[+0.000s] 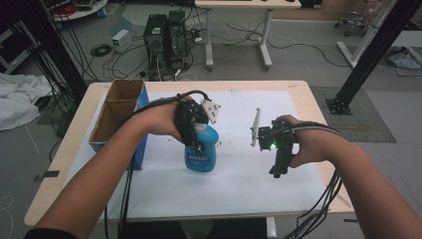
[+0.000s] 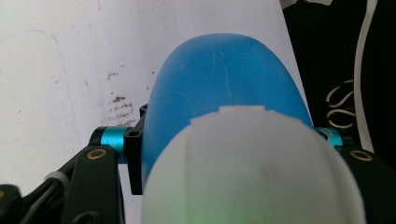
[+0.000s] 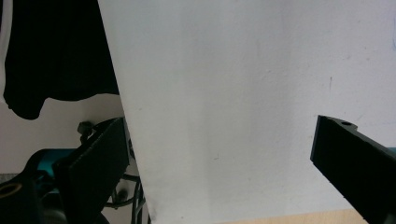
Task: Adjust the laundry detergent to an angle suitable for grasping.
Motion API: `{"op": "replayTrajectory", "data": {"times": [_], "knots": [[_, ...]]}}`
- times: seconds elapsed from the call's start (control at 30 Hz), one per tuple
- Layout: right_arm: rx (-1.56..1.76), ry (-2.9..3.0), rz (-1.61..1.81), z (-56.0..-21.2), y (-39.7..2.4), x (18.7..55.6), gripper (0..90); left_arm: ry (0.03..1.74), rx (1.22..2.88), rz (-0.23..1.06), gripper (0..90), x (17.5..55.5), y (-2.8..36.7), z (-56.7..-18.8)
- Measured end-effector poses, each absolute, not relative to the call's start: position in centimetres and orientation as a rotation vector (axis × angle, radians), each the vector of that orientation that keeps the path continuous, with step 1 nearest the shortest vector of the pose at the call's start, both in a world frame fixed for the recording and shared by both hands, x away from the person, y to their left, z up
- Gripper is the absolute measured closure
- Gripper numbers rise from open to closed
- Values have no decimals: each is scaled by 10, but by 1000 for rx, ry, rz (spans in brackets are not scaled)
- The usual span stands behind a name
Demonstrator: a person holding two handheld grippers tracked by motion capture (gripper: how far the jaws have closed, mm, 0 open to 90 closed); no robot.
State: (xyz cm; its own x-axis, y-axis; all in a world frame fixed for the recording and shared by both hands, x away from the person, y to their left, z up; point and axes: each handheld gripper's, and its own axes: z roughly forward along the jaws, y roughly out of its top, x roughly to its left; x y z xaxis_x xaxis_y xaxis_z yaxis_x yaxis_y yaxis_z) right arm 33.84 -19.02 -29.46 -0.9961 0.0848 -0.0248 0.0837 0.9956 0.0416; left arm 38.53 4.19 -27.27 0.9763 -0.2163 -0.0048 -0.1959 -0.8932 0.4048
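Forearms enter near edge. Left gripper (image 1: pixel 195 130) jaws clamped on blue spray bottle (image 1: pixel 201 152) below white head, steadying it upright mid-counter (image 1: pixel 298 94). Right gripper (image 1: pixel 276 149) hovers right, jaws apart, empty, over white sheet (image 3: pixel 243 93).

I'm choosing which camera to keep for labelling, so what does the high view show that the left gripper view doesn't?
High view alone: the open cardboard box at the table's left, the right gripper held over the white sheet with nothing between its fingers, both forearms, and the computers on the floor beyond. Left gripper view alone: a close look at the bottle's white cap and brown smudges on the sheet. Both share: the blue spray bottle held by the left gripper, and the white sheet.
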Motion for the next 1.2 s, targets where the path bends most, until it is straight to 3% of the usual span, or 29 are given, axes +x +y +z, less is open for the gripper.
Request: {"op": "replayTrajectory", "data": {"times": [0.7,1.2], "knots": [[123,3114,70,-297,-190,337,37,-657,2652,-81,389,368,29,-290],[131,3113,63,-300,-189,337,37,-685,2632,-112,389,369,27,-308]]}}
